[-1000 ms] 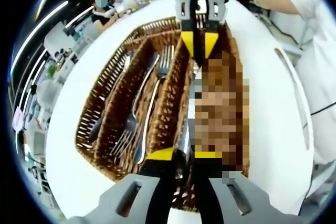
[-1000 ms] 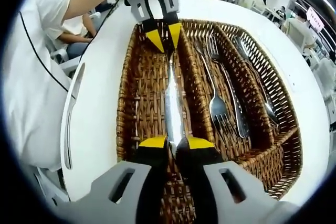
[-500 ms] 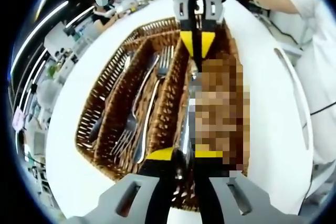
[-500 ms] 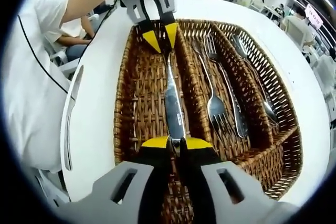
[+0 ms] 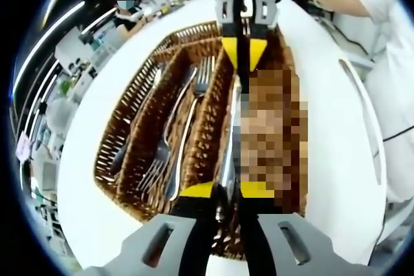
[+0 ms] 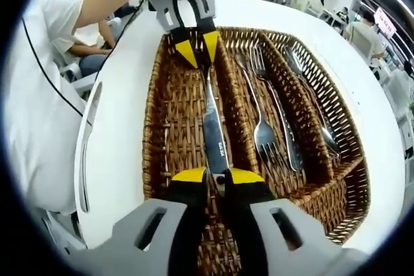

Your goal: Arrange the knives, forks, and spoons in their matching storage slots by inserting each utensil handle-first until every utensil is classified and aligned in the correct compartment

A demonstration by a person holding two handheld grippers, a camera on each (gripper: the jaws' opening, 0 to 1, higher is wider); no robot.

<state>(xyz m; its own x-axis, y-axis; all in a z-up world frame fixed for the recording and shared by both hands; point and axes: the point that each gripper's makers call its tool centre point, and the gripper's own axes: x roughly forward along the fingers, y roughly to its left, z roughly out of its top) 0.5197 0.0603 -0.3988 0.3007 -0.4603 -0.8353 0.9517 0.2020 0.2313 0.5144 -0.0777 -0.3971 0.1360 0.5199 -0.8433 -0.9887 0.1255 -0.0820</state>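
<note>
knife (image 6: 212, 135) lies lengthwise in the leftmost compartment of the wicker tray (image 6: 154, 127) as the right gripper view shows it, close beside the divider on its right, held at both ends. right gripper (image 6: 218, 176) has its yellow-tipped jaws nearly closed on the near end of the knife. left gripper (image 6: 195, 48) reaches in from the far side, its jaws pinched together on the knife's far end.

seen from the left gripper view, the same knife (image 5: 229, 150) runs between the left gripper (image 5: 227, 191) at the near edge and the right gripper (image 5: 243, 54) at the far end of the tray (image 5: 123, 134), each with jaws closed on it.

forks (image 6: 265, 117) lie in the next compartment to the right, tines toward the near end, with another utensil alongside. spoons (image 6: 310, 98) rest in the rightmost long compartment; in the left gripper view the forks (image 5: 169, 140) and a spoon (image 5: 123, 150) sit left of the knife. tray rests on a round white counter (image 6: 123, 88). a person's sleeve (image 6: 39, 95) is at the left.
</note>
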